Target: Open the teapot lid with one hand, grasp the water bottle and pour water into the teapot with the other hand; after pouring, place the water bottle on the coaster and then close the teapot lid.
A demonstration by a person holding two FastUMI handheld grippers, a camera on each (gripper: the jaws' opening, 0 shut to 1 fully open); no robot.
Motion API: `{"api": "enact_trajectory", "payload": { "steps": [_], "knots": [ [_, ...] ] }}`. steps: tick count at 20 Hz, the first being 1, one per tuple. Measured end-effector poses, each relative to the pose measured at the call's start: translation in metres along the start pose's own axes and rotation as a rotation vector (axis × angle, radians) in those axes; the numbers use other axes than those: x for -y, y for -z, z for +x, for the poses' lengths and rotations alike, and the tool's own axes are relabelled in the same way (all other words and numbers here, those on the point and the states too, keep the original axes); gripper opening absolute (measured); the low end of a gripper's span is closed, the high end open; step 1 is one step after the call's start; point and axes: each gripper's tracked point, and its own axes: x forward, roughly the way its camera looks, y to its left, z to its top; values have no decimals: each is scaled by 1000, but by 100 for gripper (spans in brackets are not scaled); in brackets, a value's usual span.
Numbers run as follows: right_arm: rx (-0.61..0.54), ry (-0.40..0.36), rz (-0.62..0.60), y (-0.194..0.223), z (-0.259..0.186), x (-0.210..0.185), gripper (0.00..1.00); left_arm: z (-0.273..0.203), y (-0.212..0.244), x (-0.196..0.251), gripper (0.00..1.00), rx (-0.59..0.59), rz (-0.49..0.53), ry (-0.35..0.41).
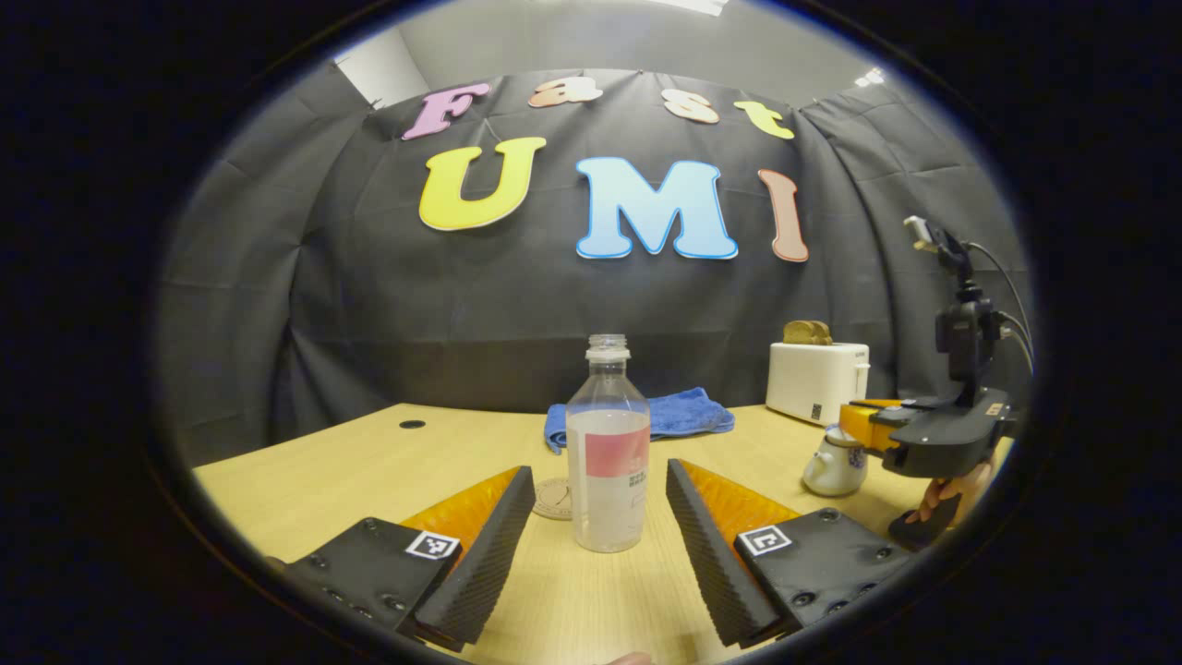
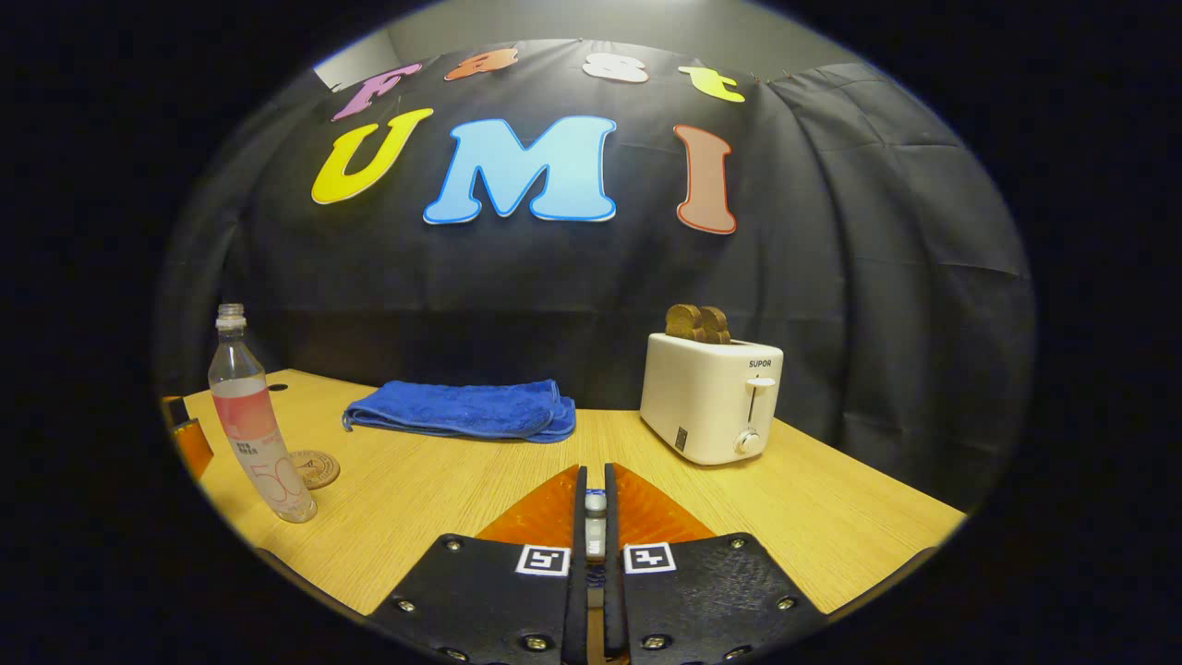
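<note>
An uncapped clear water bottle point(image 1: 607, 453) with a pink label stands on the table, part full. My left gripper point(image 1: 598, 471) is open, one finger on each side of the bottle, neither touching it. A round coaster point(image 1: 554, 499) lies just behind the bottle to its left. At the right stands a small white teapot point(image 1: 834, 466); my right gripper point(image 1: 863, 420), held by a hand, hovers at its top. In the right gripper view, my right gripper point(image 2: 596, 476) is shut on a small white and blue piece, the teapot lid point(image 2: 596, 522). The bottle point(image 2: 259, 434) and coaster point(image 2: 314, 468) sit far left.
A folded blue towel point(image 2: 466, 409) lies at the back of the wooden table point(image 2: 831, 526). A white toaster point(image 2: 711, 397) with brown slices in it stands at the back right. A small dark hole point(image 1: 412, 424) marks the far left of the tabletop.
</note>
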Motion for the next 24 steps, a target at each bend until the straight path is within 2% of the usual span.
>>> {"api": "enact_trajectory", "payload": {
  "steps": [6, 9, 12, 17, 22, 24],
  "knots": [
    [34, -59, 18, -13, -23, -9, 7, 18, -7, -1, 100, 1, -49, 0],
    [74, -60, 3, -22, -31, -7, 7, 33, -11, -2, 99, 3, -15, -21],
    [81, -76, 8, -25, -35, -11, 7, 47, -10, 8, 99, 3, 29, -3],
    [98, -95, 9, -33, -44, -14, 7, 70, 2, 6, 99, -20, 43, -10],
    [101, -120, -2, -31, -69, -13, 7, 87, 14, -3, 99, -55, -13, -10],
    [86, -139, 11, -23, -86, -14, 7, 89, 16, -5, 89, -60, 14, -26]
  ]
}}
